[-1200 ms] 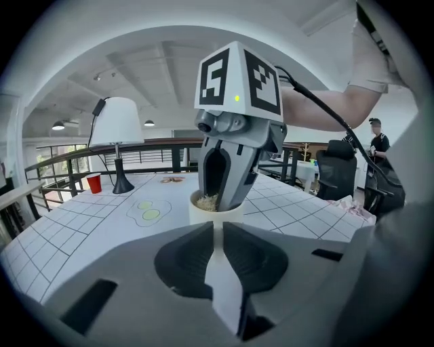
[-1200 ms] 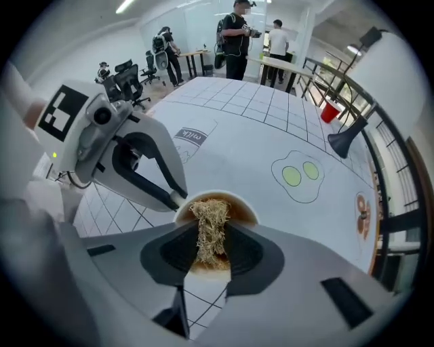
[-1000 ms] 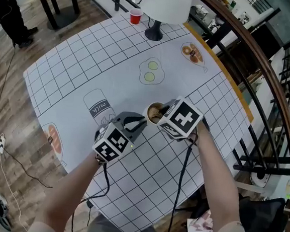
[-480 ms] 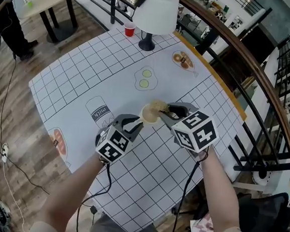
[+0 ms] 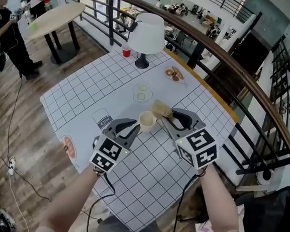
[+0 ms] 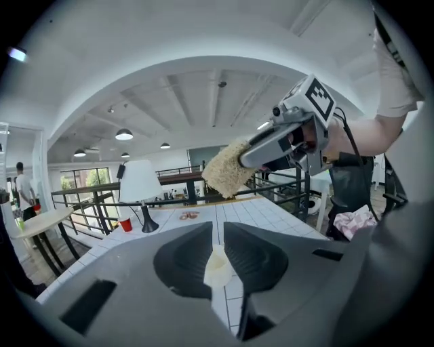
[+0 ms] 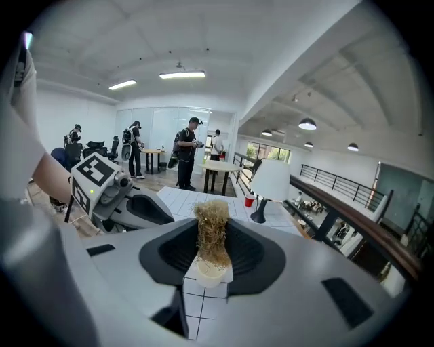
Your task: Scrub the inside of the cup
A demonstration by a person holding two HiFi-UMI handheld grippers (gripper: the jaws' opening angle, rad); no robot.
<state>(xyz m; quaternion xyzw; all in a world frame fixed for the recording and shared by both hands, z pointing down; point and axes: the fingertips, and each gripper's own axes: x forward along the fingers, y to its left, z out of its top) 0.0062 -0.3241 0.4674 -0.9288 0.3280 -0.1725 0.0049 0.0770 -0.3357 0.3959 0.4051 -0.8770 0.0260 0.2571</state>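
Grid-printed table [image 5: 86, 90]: white lamp [image 5: 146, 37] stands at far edge, red cup [image 5: 126, 51] just beside lamp.

floor [image 5: 31, 143]: wood planks | railing [image 5: 239, 71]: dark, curved | side table [image 5: 55, 16]: round | ceiling lamps [image 6: 124, 135]: lit

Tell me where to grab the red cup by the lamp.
Probably its side wall, jaws across the middle, coming level from the side away from the lamp: the red cup stands upright, with the lamp's base close beside it.

Cream cup [image 5: 147, 121] – aloft, mouth up – tan scrubber [image 5: 161, 110] (shaggy, fibrous) just beside its rim.
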